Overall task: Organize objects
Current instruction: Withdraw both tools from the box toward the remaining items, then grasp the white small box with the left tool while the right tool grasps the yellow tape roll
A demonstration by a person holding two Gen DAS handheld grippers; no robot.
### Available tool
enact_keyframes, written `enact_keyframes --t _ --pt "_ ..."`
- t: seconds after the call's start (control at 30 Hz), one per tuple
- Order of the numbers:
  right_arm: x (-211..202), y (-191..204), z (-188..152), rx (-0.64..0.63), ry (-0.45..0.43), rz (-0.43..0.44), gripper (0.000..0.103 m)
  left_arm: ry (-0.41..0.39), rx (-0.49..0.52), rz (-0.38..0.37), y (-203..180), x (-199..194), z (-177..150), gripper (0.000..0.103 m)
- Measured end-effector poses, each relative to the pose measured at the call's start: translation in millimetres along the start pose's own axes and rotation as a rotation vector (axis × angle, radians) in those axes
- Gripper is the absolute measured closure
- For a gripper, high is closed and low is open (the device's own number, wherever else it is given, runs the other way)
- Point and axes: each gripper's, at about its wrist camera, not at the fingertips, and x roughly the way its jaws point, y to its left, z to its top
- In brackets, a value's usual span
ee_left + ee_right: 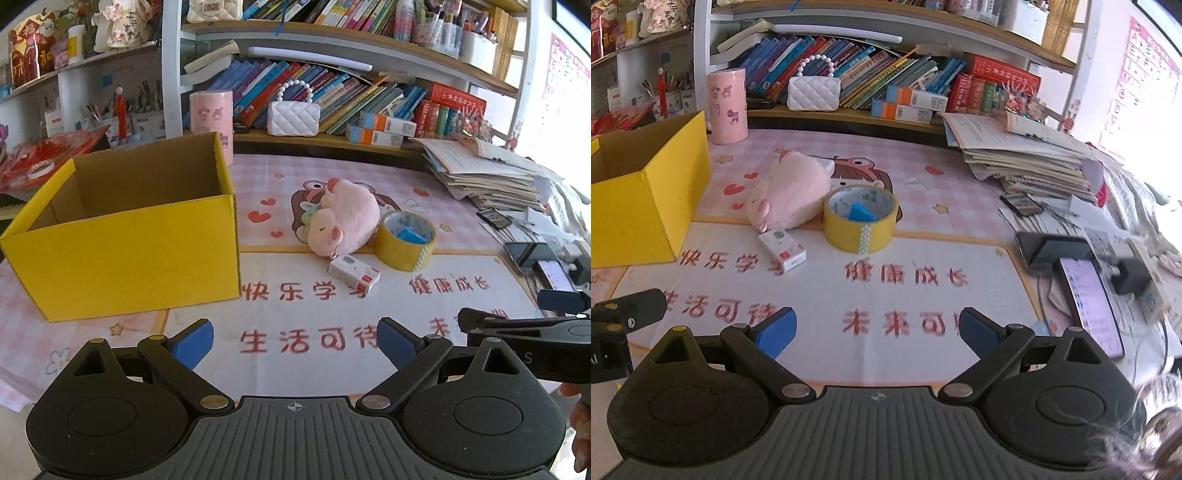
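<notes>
A pink plush pig (345, 218) lies on its side in the middle of the table mat (295, 369), head toward the near edge. Touching its right flank is a roll of yellow tape (404, 240), standing flat on the mat with something blue inside its core. Just in front of the pig's snout lies a small white box (354, 274) with a red end, tilted on the mat and touching or nearly touching the pig. To the left of these 3 things, well apart from them, stands an open yellow cardboard box (125, 254); its inside shows bare brown walls, and its floor is hidden.

The left gripper (295, 345) hovers over the near part of the mat with its blue-padded fingers spread wide, holding nothing. The right gripper (878, 332) hovers beside it, to its right, jaws likewise wide apart and bare.

Behind the yellow box stands a pink cylinder (726, 107). Farther back, a shelf holds a white quilted purse (813, 92) in front of leaning books (886, 77). A stack of papers (1023, 155) sits far right, and a lit phone (1089, 295) lies near right.
</notes>
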Motion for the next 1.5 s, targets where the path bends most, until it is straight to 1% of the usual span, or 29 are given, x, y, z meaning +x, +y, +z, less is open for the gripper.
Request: enact_keyframes --t 0.17,0.23,0.33,0.5,0.63,0.77,0.87,1.07,1.17,1.3,1.37,1.5 --pt "23 -18 14 -0.01 -0.002 0.048 0.009 0.024 -0.01 0.021 -15 20 8 0.007" --pt "32 -25 20 -0.011 -0.008 0.068 0.009 0.03 -0.013 0.038 -21 26 12 0.007" --pt "47 -33 30 -0.014 -0.015 0.075 0.009 0.041 -0.015 0.055 -30 34 17 0.007" --pt "74 -42 44 -0.042 -0.021 0.129 0.009 0.068 -0.023 0.093 -41 49 21 0.007" --pt "95 -43 56 -0.089 -0.035 0.175 0.009 0.096 -0.032 0.124 -48 59 23 0.007" --pt "120 -42 66 -0.105 -0.01 0.228 0.007 0.111 -0.032 0.144 -54 66 25 0.007" --pt "137 -37 71 -0.14 -0.011 0.241 0.007 0.126 -0.032 0.164 -56 71 26 0.007" --pt "166 -28 80 -0.148 0.011 0.293 0.008 0.133 -0.035 0.179 -58 75 26 0.007" --pt "174 -22 83 -0.172 0.013 0.302 0.009 0.139 -0.026 0.195 -61 79 28 0.007" --pt "178 -24 86 -0.189 0.009 0.326 0.013 0.143 -0.02 0.18 -66 89 32 0.007" --pt "175 -30 87 -0.173 0.003 0.345 0.013 0.147 -0.016 0.176 -69 95 33 0.007" --pt "155 -48 93 -0.116 -0.051 0.367 0.013 0.155 -0.011 0.153 -75 110 37 0.007"
